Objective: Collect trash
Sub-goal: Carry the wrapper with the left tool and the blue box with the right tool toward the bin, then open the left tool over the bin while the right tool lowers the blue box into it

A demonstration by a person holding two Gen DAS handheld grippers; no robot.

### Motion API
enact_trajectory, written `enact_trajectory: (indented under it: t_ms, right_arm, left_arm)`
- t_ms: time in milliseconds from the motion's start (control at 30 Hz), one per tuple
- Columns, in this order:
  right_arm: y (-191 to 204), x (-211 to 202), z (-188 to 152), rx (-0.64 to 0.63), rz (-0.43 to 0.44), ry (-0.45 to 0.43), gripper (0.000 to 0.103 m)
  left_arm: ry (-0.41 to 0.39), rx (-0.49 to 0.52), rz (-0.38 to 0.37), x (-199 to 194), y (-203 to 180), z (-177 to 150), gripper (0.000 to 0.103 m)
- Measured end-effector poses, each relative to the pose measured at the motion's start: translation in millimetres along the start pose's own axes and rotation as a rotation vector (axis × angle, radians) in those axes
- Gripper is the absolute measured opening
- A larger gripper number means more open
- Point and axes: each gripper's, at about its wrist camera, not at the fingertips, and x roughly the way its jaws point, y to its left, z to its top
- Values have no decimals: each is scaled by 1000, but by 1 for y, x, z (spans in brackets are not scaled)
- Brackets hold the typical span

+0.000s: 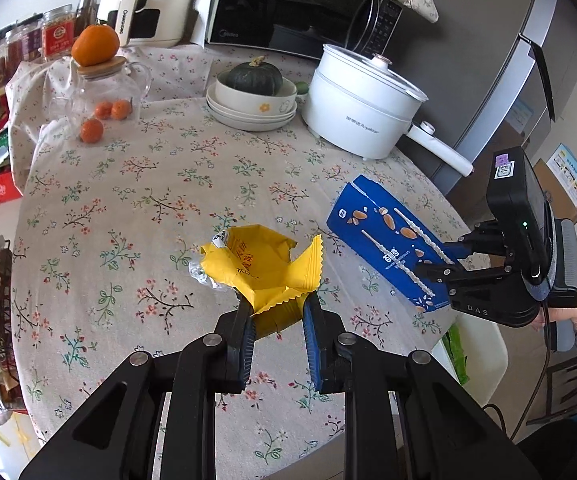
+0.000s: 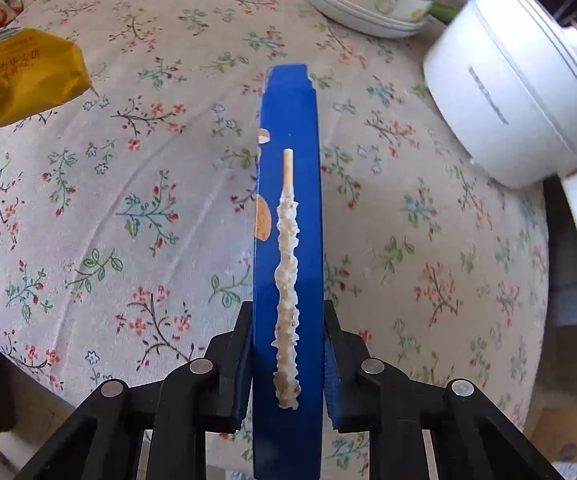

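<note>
Yellow wrapper [image 1: 266,276] pinched by its crumpled bottom in the left claw [image 1: 277,320], open mouth up, well off the bench [image 1: 136,200]. Blue snack box [image 2: 288,240] clamped across its narrow sides in the right claw [image 2: 288,364], likely for a firmer grip. Both clear of the pot [image 1: 362,100] and bowls [image 1: 254,104], probably bin-bound.

A blue box [image 2: 288,216] bears almond pictures; the wrapper [image 1: 260,276] is yellow; the worktop [image 1: 148,208] cloth is beige with floral sprigs; the pot [image 1: 360,104] is white.
</note>
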Motion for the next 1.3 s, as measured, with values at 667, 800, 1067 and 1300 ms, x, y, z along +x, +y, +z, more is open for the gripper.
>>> enact_trajectory:
  t_ms: [667, 800, 1067, 1300]
  right_arm:
    - [-22, -52, -77, 294, -51, -78, 24]
    - [-35, -59, -107, 370, -69, -71, 24]
    - [-64, -80, -166, 527, -88, -70, 24]
    - [-90, -89, -229, 652, -106, -37, 24]
  left_arm:
    - [13, 119, -74, 6, -77, -9, 23]
    - [26, 166, -93, 11, -103, -15, 23]
    - [59, 264, -139, 24, -162, -31, 23]
    - [111, 393, -205, 41, -226, -57, 23]
